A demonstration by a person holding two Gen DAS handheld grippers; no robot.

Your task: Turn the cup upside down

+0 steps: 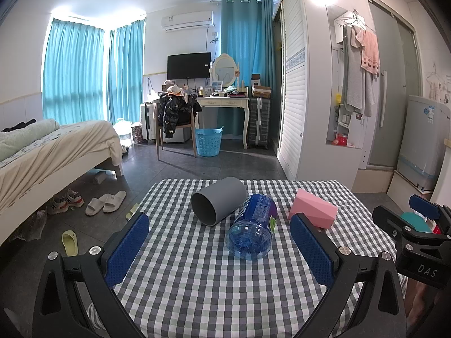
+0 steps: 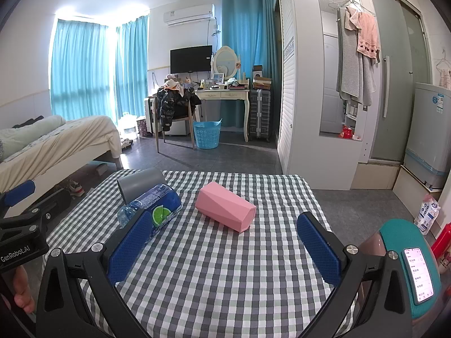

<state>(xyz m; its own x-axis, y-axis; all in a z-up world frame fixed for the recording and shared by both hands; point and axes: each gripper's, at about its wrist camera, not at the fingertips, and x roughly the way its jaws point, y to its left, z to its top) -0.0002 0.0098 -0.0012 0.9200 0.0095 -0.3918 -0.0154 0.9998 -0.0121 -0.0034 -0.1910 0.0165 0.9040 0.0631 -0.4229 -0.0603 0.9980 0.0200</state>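
A grey cup (image 1: 218, 204) lies on its side on the checked tablecloth (image 1: 197, 276), mouth toward me; it also shows in the right wrist view (image 2: 139, 186). A pink faceted cup (image 2: 225, 209) lies on its side mid-table and shows in the left wrist view too (image 1: 313, 209). My left gripper (image 1: 220, 249) is open and empty, short of the grey cup. My right gripper (image 2: 225, 250) is open and empty, just short of the pink cup.
A blue plastic bottle (image 1: 252, 229) lies on its side between the two cups, touching the grey one; it shows in the right wrist view (image 2: 153, 207). A teal stool with a phone (image 2: 417, 270) stands right of the table. Bed (image 1: 50, 152) at left.
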